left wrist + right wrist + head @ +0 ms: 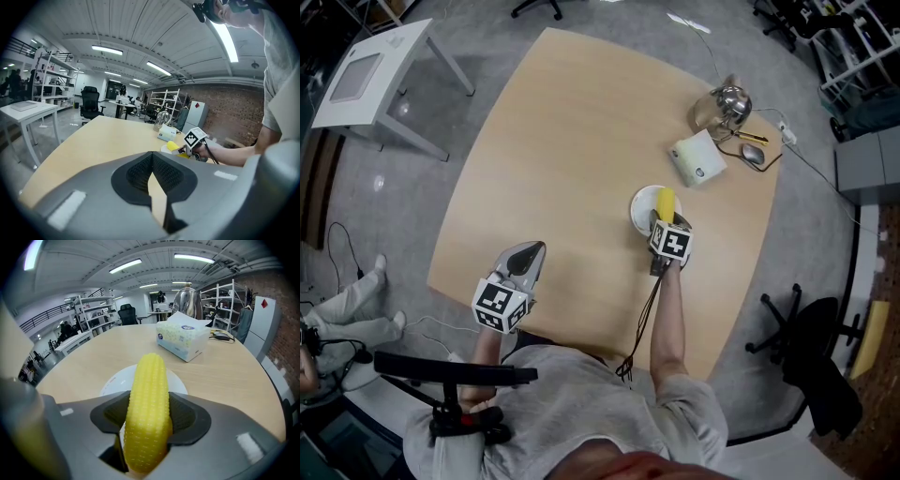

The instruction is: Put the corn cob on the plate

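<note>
A yellow corn cob (666,202) (146,404) stands lengthwise between the pads of my right gripper (665,223) (147,416), which is shut on it. The cob hangs over a small white plate (641,210) (112,381) on the wooden table (562,169), its far end pointing across the plate. I cannot tell whether it touches the plate. My left gripper (528,255) (152,161) rests near the table's near edge, far left of the plate, its dark pads together and nothing in them. In the left gripper view the cob (172,146) shows beside the right gripper's marker cube (195,137).
A white tissue box (697,159) (182,338) lies just beyond the plate. Behind it stand a metal kettle (729,103), a computer mouse (752,153) and cables. A white side table (380,75) stands at the far left, an office chair (811,352) at the right.
</note>
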